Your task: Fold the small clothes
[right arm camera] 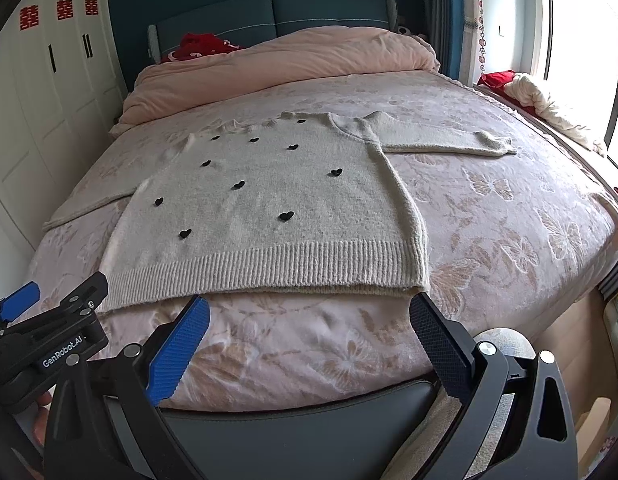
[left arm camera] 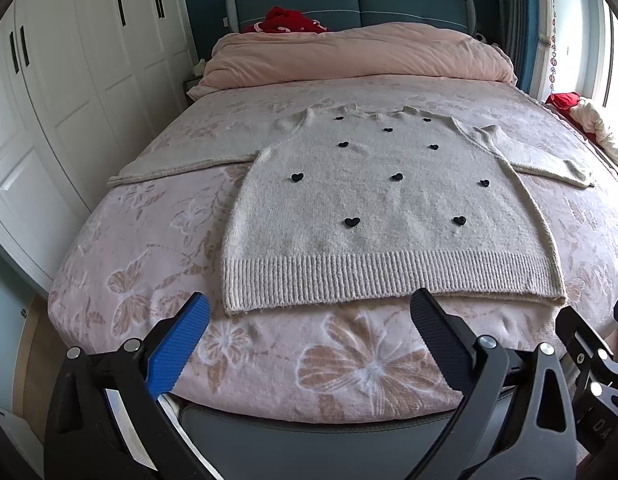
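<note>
left wrist view first: we hold our left tool (left arm camera: 309, 312) with its blue and black fingers spread wide and nothing between them, hovering over the near end of the bed (left arm camera: 149, 240). ahead of it a cream knit sweater (left arm camera: 381, 208) lies flat and face up on the pink floral bedspread (left arm camera: 341, 364), ribbed hem toward us, neckline toward the headboard (left arm camera: 349, 0). small black hearts (left arm camera: 351, 221) dot its front. both sleeves are stretched out sideways, the left sleeve (left arm camera: 189, 160) reaching toward the white wardrobe (left arm camera: 69, 100). the black fingertip sits just at the hem's edge in this view; we cannot tell whether it touches.

from the right wrist view, our right tool (right arm camera: 309, 312) is likewise spread apart and holding nothing, poised just short of the hem near the sweater's right corner. the right sleeve (right arm camera: 441, 140) runs out toward the window side. our left tool shows at the lower left edge of this view, beside the bed's near corner. a bunched pink duvet (right arm camera: 289, 60) lies across the head of the bed beyond the sweater, with something red (right arm camera: 201, 46) behind it.
</note>
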{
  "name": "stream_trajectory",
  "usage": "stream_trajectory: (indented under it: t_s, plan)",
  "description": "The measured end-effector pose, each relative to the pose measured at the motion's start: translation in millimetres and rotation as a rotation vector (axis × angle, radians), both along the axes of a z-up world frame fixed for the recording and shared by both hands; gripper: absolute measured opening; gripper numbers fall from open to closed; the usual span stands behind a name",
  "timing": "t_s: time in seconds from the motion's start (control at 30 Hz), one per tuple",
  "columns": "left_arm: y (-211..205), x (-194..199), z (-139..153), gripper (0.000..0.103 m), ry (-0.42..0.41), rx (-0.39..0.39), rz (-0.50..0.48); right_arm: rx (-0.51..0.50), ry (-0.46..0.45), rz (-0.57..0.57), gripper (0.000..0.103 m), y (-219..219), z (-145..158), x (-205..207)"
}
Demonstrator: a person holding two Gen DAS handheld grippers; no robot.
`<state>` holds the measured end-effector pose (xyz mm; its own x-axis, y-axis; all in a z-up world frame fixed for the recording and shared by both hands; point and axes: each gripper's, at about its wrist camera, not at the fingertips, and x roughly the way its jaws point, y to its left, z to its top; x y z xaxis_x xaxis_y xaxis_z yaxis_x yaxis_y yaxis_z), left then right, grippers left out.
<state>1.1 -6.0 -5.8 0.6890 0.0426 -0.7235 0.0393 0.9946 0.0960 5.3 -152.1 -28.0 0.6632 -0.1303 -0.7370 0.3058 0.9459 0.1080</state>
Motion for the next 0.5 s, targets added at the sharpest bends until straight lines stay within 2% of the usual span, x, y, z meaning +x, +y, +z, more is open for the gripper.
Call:
stream_trajectory:
  t_s: [0.5]
  plan:
    - [0.1, 0.6, -2.1, 0.098, 0.005, 0.002, 0.0, 0.006, 0.008, 0.003, 0.098, 1.2, -2.2, 0.5]
